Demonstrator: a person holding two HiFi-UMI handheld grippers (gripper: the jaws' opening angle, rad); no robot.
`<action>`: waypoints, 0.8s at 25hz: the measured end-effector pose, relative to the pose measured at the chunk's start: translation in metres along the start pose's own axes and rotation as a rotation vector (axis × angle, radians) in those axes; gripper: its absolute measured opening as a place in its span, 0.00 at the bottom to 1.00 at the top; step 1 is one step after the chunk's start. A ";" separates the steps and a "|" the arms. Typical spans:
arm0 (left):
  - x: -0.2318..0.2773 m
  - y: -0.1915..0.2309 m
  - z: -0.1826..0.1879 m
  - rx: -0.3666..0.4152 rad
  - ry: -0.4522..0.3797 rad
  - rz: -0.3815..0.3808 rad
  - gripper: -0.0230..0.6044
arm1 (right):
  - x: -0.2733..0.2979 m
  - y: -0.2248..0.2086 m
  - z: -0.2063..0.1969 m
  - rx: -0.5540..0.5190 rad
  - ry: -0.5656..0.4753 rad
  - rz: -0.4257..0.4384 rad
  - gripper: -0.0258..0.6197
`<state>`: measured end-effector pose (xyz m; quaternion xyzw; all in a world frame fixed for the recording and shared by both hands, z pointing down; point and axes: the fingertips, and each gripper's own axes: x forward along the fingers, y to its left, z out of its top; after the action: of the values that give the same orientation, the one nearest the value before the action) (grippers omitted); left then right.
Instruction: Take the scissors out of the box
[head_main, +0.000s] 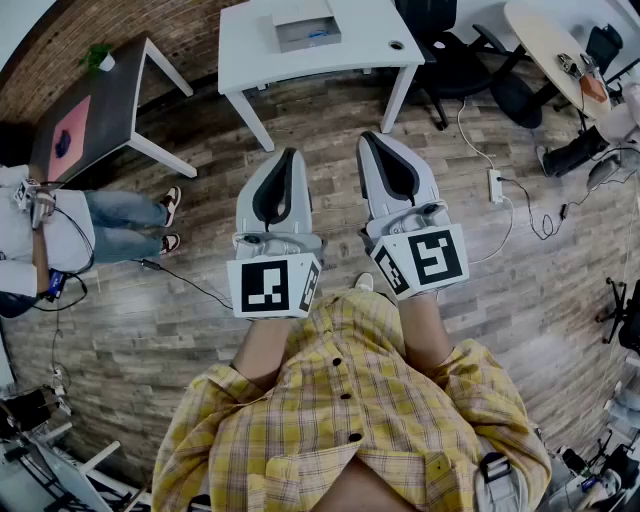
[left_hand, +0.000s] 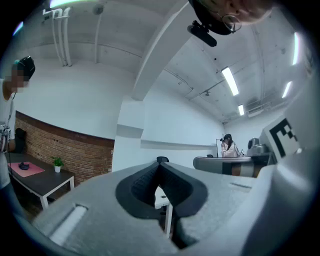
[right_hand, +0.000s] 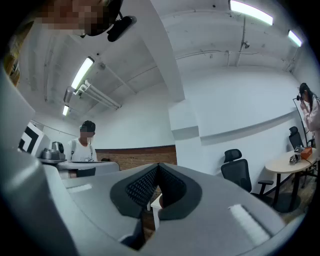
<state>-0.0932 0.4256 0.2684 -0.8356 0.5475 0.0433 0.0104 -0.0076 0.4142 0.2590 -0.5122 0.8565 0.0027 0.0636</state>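
A shallow grey box (head_main: 306, 24) lies on the white table (head_main: 360, 48) at the far end of the room; a small blue thing (head_main: 318, 33) shows inside it, too small to tell as scissors. Both grippers are held side by side over the wooden floor, well short of the table and pointing towards it. My left gripper (head_main: 291, 152) has its jaws closed tip to tip with nothing between them, and so does my right gripper (head_main: 370, 136). The left gripper (left_hand: 159, 164) and the right gripper (right_hand: 159, 165) each show their dark pads meeting at the tip, empty.
A dark table (head_main: 110, 95) with a pink mat and a small plant stands at the left, with a seated person (head_main: 45, 235) beside it. Office chairs (head_main: 450, 50) and a round table (head_main: 545, 40) stand at the right. A power strip (head_main: 495, 185) and cables lie on the floor.
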 end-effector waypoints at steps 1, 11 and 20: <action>0.003 -0.002 0.001 0.002 -0.002 0.001 0.04 | 0.000 -0.004 0.000 0.000 -0.001 0.001 0.04; 0.021 -0.032 -0.004 0.024 -0.007 0.029 0.04 | -0.010 -0.041 0.001 0.029 -0.008 0.015 0.04; 0.035 -0.071 -0.019 0.041 0.000 0.073 0.04 | -0.028 -0.083 -0.006 0.039 -0.005 0.036 0.04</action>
<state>-0.0136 0.4210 0.2824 -0.8146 0.5785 0.0323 0.0257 0.0776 0.3992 0.2728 -0.4953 0.8653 -0.0114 0.0758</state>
